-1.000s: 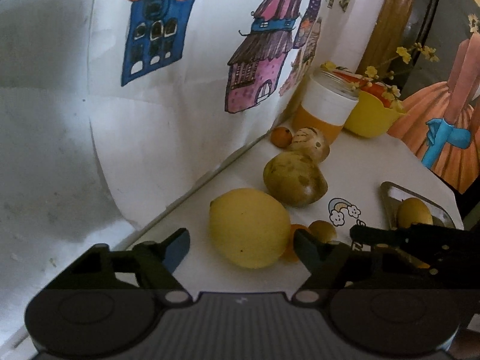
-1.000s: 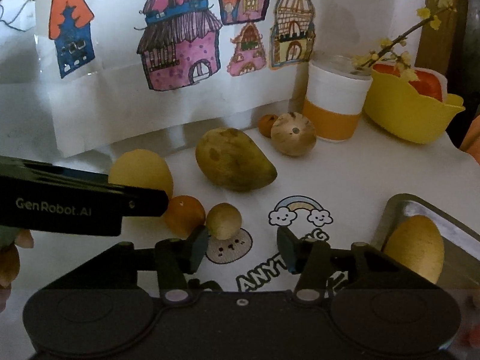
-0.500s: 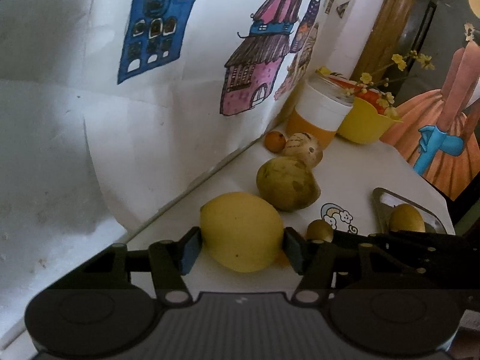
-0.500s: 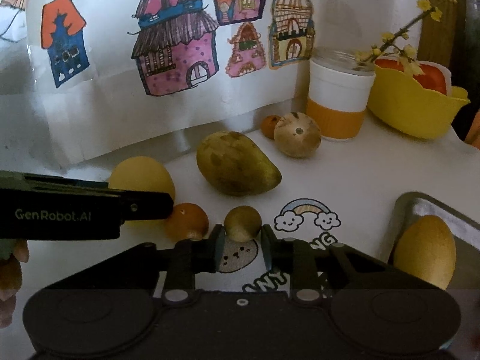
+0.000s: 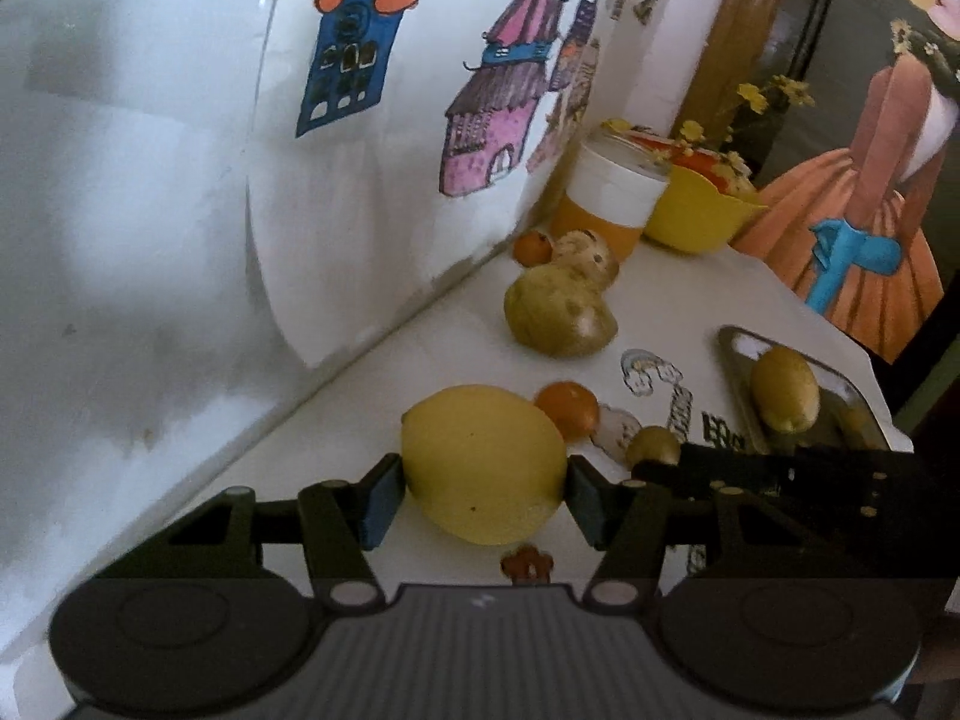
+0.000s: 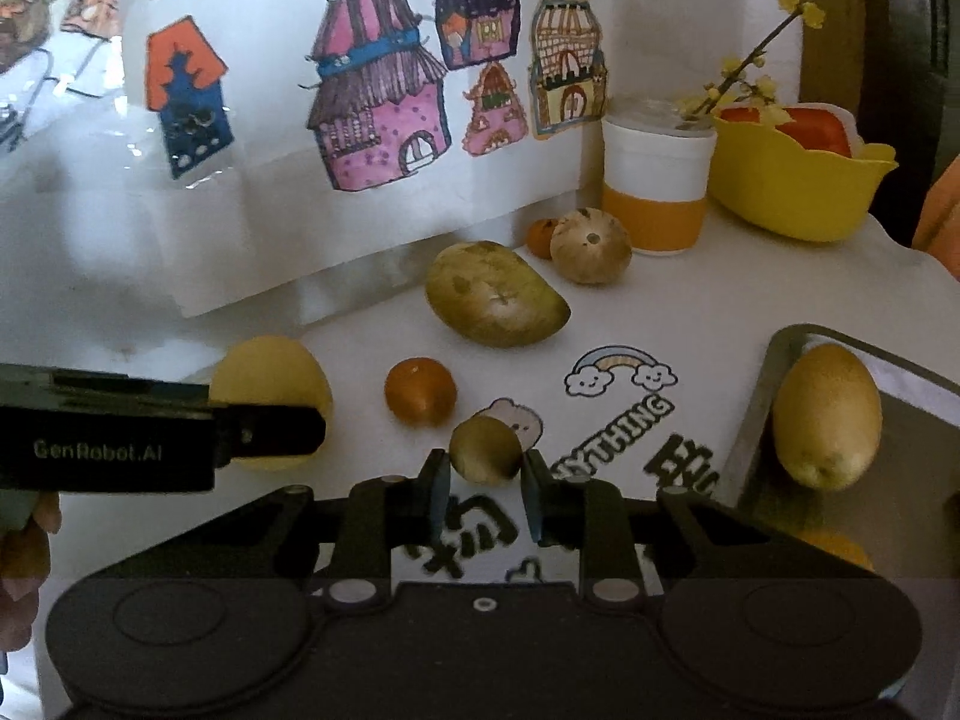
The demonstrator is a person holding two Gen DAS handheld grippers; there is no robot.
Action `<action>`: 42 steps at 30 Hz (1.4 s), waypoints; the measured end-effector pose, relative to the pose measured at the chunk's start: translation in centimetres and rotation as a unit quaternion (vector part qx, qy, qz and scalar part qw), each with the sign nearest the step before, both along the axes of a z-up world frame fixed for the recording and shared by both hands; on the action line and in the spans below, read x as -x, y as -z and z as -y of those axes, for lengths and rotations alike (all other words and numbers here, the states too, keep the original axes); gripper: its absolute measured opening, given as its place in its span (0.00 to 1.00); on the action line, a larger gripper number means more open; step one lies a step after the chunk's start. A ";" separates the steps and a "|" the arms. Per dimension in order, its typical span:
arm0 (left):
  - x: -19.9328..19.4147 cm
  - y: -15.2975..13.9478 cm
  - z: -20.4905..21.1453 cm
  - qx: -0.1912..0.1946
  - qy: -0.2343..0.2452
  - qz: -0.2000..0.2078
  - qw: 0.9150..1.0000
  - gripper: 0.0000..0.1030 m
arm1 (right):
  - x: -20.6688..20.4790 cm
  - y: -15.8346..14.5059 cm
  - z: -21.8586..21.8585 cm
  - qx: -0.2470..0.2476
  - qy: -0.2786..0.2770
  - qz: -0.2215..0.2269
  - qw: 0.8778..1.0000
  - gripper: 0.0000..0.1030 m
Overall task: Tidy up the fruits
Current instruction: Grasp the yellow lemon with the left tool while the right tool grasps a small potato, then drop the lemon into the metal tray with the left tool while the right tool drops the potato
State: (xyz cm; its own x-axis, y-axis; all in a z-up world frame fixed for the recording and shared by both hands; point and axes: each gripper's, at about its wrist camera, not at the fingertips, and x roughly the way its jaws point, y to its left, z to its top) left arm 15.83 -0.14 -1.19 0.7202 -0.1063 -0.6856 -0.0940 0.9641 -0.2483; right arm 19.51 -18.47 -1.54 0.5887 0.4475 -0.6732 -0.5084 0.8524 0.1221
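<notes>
Left of the tray [image 6: 774,360], each hand-held gripper grips fruit, lemon [image 5: 483,462] and kiwi [image 6: 485,449]; both should lift steadily.

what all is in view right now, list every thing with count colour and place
lemon: 1, yellow, between the left gripper's fingers
small round fruit: 1, olive-brown, between the right gripper's fingers
tangerine: 2, orange, one mid-table, one by the cup
mango: 1, green-brown, table centre
round brown fruit: 1, tan, in front of the cup
tray: 1, metal, right edge, holding a yellow-green fruit
cup: 1, white and orange, at the back
bowl: 1, yellow, back right
house drawings: several, multicoloured, back wall
left gripper: black, closed on lemon
right gripper: black, closed on small fruit
</notes>
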 end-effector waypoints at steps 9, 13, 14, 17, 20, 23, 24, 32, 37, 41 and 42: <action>2.0 -0.2 -0.2 0.008 0.002 -0.003 1.000 0.60 | 1.1 0.0 -0.5 0.016 0.014 0.011 1.000 0.34; 2.1 -0.3 -0.3 0.007 0.000 0.001 1.000 0.60 | 0.6 0.3 -1.0 0.017 0.012 0.002 1.000 0.33; 2.1 -0.3 -0.3 0.006 0.000 0.002 1.000 0.60 | 0.6 0.4 -1.1 0.017 0.013 0.001 1.000 0.30; 2.2 -0.4 -0.2 0.005 0.002 0.003 1.000 0.60 | 0.6 0.5 -1.1 0.013 0.015 0.006 1.000 0.30; 2.3 -0.5 0.0 0.006 0.006 0.002 1.000 0.60 | 1.1 0.2 -0.7 0.000 0.019 0.008 1.000 0.29; 2.6 -0.8 0.6 0.002 0.015 0.004 1.000 0.60 | 2.7 -0.8 0.4 -0.008 0.023 0.025 0.999 0.29; 2.6 -1.0 0.9 0.002 0.019 0.005 1.000 0.60 | 3.4 -1.1 0.9 -0.010 0.027 0.030 0.999 0.29; 3.0 -2.3 4.9 0.012 0.069 0.016 0.997 0.60 | 8.2 -3.4 8.3 -0.015 0.097 0.049 0.994 0.30; 2.2 -3.2 8.9 0.022 0.110 0.021 0.994 0.60 | 8.8 -3.9 13.3 -0.004 0.158 0.056 0.986 0.30; 1.5 -3.7 12.1 0.024 0.139 0.029 0.990 0.60 | 8.3 -3.8 16.7 0.001 0.198 0.060 0.978 0.30; 1.4 -3.7 13.0 0.025 0.146 0.029 0.989 0.60 | 8.1 -3.7 17.5 0.003 0.204 0.061 0.977 0.30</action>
State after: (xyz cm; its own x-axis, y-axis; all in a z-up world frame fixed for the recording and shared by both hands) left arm 14.46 -13.10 2.53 0.6913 -0.3481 -0.6332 0.2027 0.9345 -0.2924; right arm 11.38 -35.97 2.18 0.7931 0.1546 -0.5891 -0.1364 0.9878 0.0756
